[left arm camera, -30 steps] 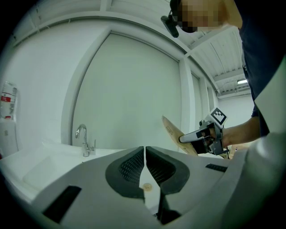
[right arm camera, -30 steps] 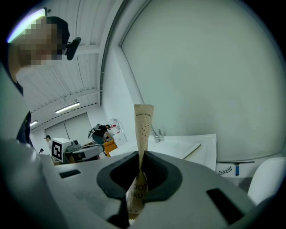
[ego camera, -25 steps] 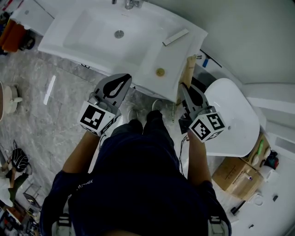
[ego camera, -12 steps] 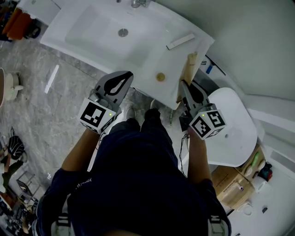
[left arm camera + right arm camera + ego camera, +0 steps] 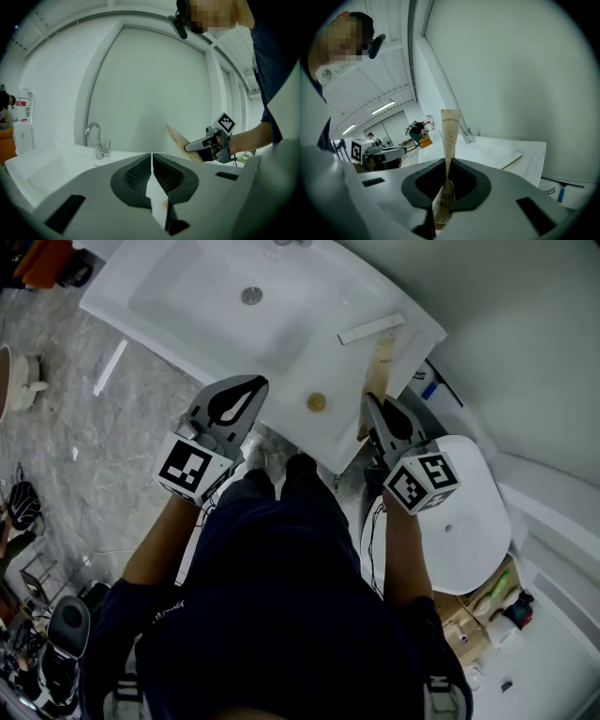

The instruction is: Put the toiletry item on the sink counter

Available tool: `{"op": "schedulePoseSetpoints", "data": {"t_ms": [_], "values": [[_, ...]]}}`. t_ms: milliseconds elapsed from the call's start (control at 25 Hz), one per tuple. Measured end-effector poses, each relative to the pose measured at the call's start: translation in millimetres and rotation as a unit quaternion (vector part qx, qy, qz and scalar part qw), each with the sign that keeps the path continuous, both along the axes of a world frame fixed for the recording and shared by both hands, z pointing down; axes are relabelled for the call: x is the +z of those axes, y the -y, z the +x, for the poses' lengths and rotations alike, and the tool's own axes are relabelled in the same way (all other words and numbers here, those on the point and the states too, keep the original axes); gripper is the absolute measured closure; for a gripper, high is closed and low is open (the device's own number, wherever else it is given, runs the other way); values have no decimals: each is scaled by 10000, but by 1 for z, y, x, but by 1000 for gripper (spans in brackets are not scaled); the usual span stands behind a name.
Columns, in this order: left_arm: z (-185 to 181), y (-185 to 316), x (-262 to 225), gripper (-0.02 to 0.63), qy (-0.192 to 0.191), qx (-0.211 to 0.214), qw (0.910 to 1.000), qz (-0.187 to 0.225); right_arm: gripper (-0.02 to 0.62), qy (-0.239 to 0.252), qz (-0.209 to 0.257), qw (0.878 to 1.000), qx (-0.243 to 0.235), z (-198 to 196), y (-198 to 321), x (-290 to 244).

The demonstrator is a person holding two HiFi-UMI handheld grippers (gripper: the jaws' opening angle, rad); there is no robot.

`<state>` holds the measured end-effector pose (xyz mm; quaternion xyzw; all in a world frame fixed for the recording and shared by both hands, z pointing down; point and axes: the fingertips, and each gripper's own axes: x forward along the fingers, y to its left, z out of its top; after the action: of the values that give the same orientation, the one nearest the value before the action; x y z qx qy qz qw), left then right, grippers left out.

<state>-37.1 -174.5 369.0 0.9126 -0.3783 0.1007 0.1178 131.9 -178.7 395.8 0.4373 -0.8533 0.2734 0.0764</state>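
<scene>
You have two grippers in hand and one toiletry item. Your right gripper [image 5: 370, 409] is clamped on a flat tube [image 5: 380, 362], with its dark pads pinching the tube low down. The rest of the tube stands out ahead of the jaws. Your left gripper [image 5: 255, 385] has its jaws together, with only a thin slit between the ribbed pads and nothing in it.

The tube is tan and soft-sided, and it widens to a straight crimped end. It has dark lettering near the grip and fine speckles higher up. In the head view its far end lies over the right edge of the sink counter [image 5: 328, 362]. The left gripper view shows it tilted in the air beside the counter, not resting on it.

The counter is one glossy white slab with a rectangular basin [image 5: 216, 296] and one round metal drain [image 5: 251, 295]. Two loose things lie on its right part. One is a small round brownish disc [image 5: 317, 401], and the other is a pale flat strip [image 5: 371, 328] near the back.

Only the gripper views give a clear view of the single curved chrome faucet [image 5: 96, 136]. Only the head view shows the smooth white toilet lid [image 5: 469, 521] to your right and the grey marbled floor [image 5: 112, 465].
</scene>
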Motion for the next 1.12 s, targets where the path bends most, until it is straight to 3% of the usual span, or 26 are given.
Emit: {"op": "schedulePoseSetpoints", "data": {"t_ms": [640,1120], "values": [[7,19,35,569,159,-852,9954,-399,565,-474,-491,9932,-943,12,54,73],[10,24,61,569,163,-1157,9913,-603,565,-873,-739,9818,-1517,0,66,126]]}}
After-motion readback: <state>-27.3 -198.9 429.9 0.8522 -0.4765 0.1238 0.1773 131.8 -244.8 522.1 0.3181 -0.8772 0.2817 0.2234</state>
